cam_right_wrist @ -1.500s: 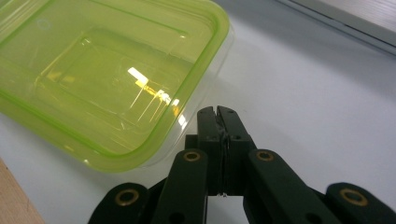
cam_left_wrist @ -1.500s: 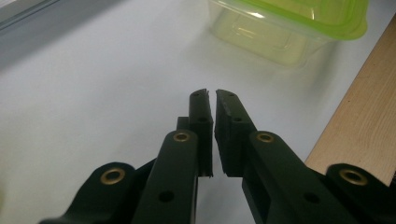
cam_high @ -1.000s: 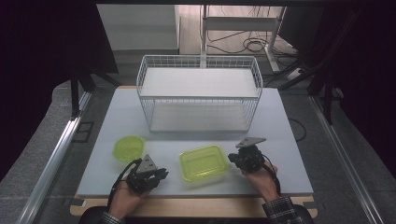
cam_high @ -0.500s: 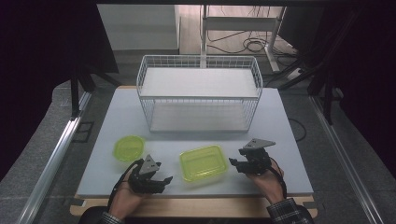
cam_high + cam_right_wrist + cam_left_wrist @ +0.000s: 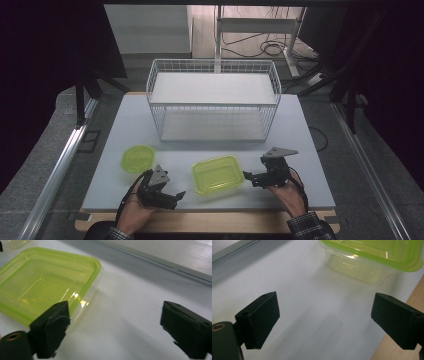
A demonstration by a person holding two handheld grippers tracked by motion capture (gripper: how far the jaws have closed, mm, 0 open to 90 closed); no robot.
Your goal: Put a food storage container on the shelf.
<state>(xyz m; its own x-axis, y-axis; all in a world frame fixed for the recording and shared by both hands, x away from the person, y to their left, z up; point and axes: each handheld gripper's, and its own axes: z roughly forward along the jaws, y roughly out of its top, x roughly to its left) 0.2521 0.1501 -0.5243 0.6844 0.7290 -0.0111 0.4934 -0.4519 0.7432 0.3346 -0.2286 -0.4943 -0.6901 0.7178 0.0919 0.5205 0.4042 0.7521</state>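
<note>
— Left of the rectangular box [image 5: 218, 174], what lies on the table [image 5: 300, 130]?

— Farthest left is a round green lid [image 5: 138, 158], well apart from the box and nearer the wire basket [image 5: 213, 102] than the person's hands are. Next comes the left gripper [image 5: 172, 196], just off the box's near left corner. Its jaws are spread wide and grasp nothing; the left gripper view has bare table between them, with the box [image 5: 372, 262] beyond.

— And the box itself?

— It sits lidded, clear with a green lid, in front of the basket and between the two grippers, touching neither.

— Right of the box?

— The right gripper [image 5: 250, 177] points at the box's right edge, very near it. Its jaws also stand wide apart and empty; in the right gripper view the box [image 5: 47, 287] lies just past one jaw.
</note>
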